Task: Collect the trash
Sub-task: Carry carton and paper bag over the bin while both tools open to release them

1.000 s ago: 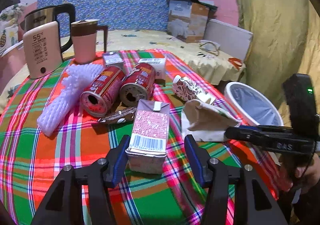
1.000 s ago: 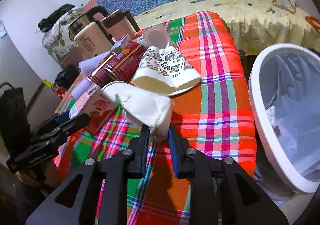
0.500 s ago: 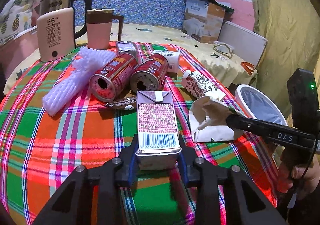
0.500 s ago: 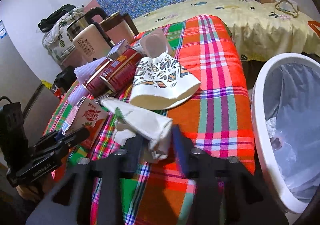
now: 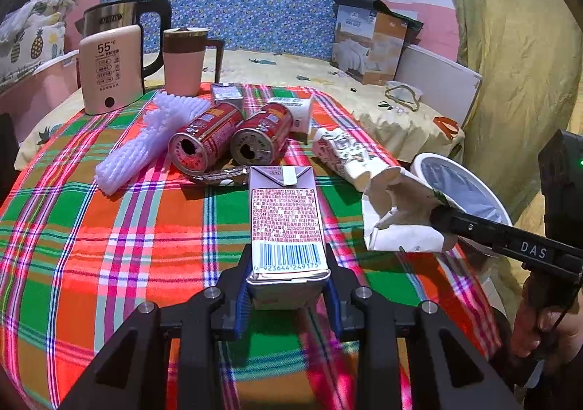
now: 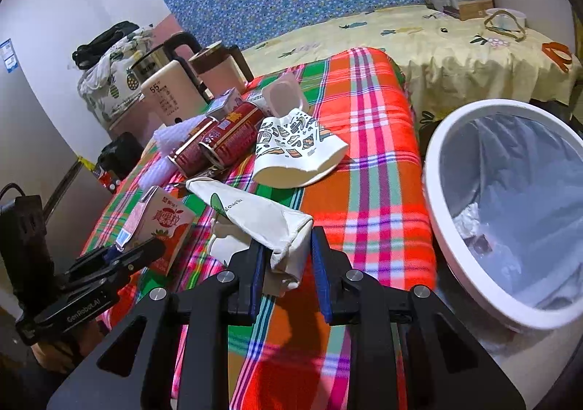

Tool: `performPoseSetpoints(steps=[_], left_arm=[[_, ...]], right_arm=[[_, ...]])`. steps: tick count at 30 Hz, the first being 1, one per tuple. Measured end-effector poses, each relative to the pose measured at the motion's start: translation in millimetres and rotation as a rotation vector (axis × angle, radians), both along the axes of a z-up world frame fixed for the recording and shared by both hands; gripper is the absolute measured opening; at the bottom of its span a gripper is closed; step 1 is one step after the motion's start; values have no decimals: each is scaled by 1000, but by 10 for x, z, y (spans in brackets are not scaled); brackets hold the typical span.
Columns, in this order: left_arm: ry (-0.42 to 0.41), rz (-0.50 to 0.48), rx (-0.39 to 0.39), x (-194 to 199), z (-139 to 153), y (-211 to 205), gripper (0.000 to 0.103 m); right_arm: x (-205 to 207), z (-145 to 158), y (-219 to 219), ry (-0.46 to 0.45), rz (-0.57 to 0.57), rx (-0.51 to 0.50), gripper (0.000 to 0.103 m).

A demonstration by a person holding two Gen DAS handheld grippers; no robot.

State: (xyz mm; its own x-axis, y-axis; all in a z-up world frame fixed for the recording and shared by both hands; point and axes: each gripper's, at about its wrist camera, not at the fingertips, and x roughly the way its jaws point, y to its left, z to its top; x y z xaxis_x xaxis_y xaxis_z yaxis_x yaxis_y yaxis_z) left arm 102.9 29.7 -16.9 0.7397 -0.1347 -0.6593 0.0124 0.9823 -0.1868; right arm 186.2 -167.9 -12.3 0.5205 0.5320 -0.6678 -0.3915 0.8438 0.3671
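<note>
Since a second ago the left tool [image 5: 288,295] closed in and now clamps the juice carton [image 5: 286,224] on the table [image 5: 109,246]. Right tool [image 6: 286,266] has been narrowing, pinching the crumpled white paper bag [image 6: 262,217] just beside the carton, bin [image 6: 437,213] nearby.

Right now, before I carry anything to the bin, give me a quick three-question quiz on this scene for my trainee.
1. True or false: the left tool grips the drink carton.
2. What sits between the right tool's jaws? A: a red can. B: the paper bag. C: the kettle.
3. How many red cans lie on the plaid cloth?

Key: 1 true; 2 B; 3 two. Both tools' jaws have just been closing, with those items between them.
</note>
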Motion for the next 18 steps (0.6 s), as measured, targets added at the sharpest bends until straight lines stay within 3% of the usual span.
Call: performPoseSetpoints(steps=[7, 18], left_arm=[[-14, -44, -3, -99, 82, -187, 34], [-15, -132, -6, 60, 166, -575, 34]], right_arm=[[-91, 33, -114, -2, -27, 0, 26], [-115, 91, -490, -20, -132, -12, 26]])
